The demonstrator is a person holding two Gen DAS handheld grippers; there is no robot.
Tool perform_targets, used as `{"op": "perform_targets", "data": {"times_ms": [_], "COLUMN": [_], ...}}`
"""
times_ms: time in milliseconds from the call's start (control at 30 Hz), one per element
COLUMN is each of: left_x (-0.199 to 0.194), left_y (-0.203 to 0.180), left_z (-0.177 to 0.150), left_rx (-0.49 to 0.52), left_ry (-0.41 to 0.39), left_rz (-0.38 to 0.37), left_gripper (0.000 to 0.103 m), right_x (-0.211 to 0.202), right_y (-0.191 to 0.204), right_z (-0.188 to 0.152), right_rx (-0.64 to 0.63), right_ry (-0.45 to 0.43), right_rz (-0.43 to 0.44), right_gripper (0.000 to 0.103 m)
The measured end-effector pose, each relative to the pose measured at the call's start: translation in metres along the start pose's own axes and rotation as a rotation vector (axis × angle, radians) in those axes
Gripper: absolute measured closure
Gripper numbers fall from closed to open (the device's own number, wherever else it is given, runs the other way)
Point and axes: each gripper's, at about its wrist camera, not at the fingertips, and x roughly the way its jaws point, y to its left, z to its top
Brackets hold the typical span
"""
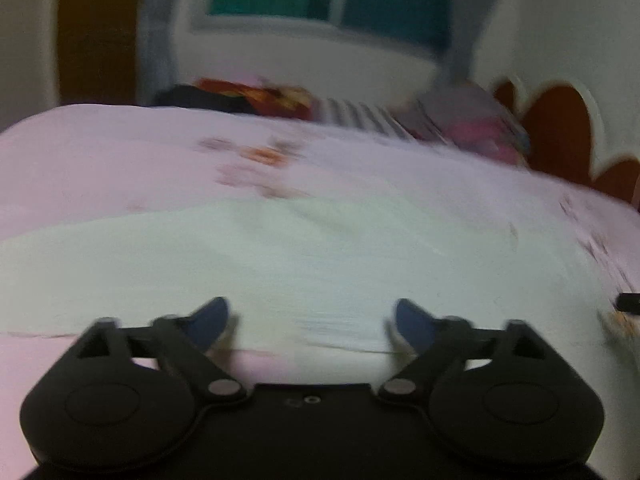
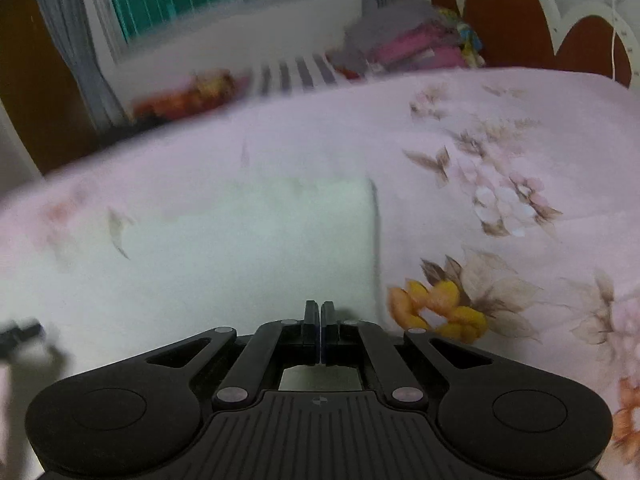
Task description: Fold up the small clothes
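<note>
A pale white-green garment point(image 1: 280, 248) lies flat on a pink flowered bedsheet point(image 1: 120, 152). My left gripper point(image 1: 312, 308) hovers over the garment's near edge with its blue pads wide apart and nothing between them. In the right wrist view the same garment point(image 2: 248, 248) shows a straight folded right edge. My right gripper point(image 2: 320, 308) sits over its near right part with the fingers pressed together; no cloth is visible between them. A dark piece of the other gripper point(image 2: 20, 334) shows at the left edge. Both views are blurred.
Across the bedsheet point(image 2: 480, 120), along its far edge, lie a striped cloth point(image 2: 296, 72), a red-orange item point(image 2: 188, 96) and a stack of pink and grey clothes point(image 2: 412, 44). A brown scalloped headboard point(image 2: 504, 12) stands at the right. A window is behind.
</note>
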Motion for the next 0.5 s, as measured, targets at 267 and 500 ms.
{"op": "perform_targets", "data": {"times_ms": [267,500], "left_x": [-0.059,-0.077], "left_y": [0.163,0.283], "left_z": [-0.022,-0.046], "left_rx": [-0.355,-0.820], "left_ry": [-0.058,-0.171], "left_rz": [0.253,0.233], "left_gripper": [0.029,0.056], "right_x": [-0.010,0.017], "right_y": [0.031,0.044], "right_z": [-0.004,-0.003], "right_rx": [-0.083,-0.044], "right_ry": [-0.155,-0.120], "right_rz": [-0.056,-0.086], "right_gripper": [0.004,0.060]}}
